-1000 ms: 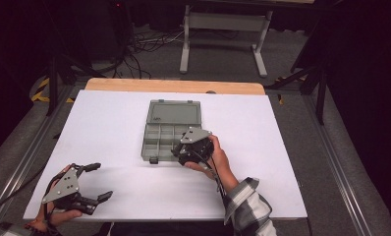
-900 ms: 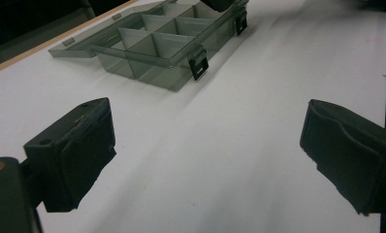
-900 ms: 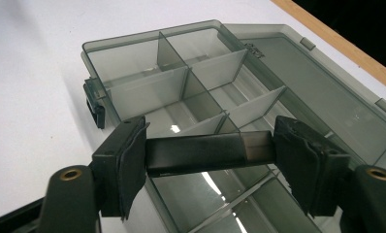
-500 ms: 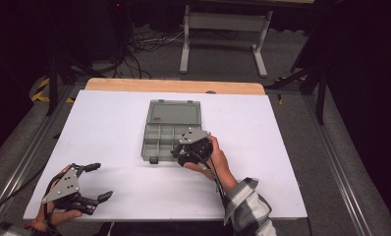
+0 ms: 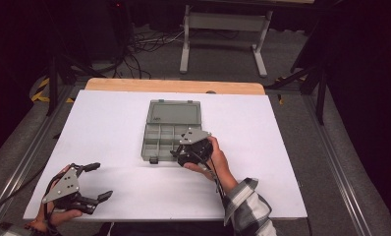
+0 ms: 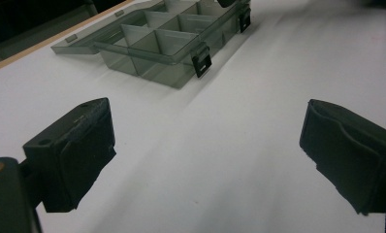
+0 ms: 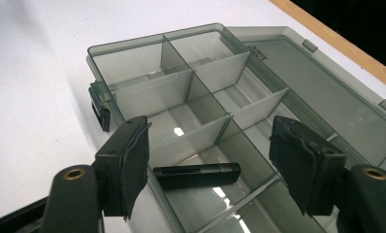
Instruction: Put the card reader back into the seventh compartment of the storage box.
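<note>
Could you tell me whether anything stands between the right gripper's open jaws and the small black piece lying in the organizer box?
Nothing visible does. The right gripper hangs open directly over the black piece, which lies in a compartment of the organizer box; its lid is folded back.

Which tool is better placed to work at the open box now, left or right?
Probably the right tool: its open jaws hang over the organizer box, by a black latch. The left tool, also open, sits far off.
</note>
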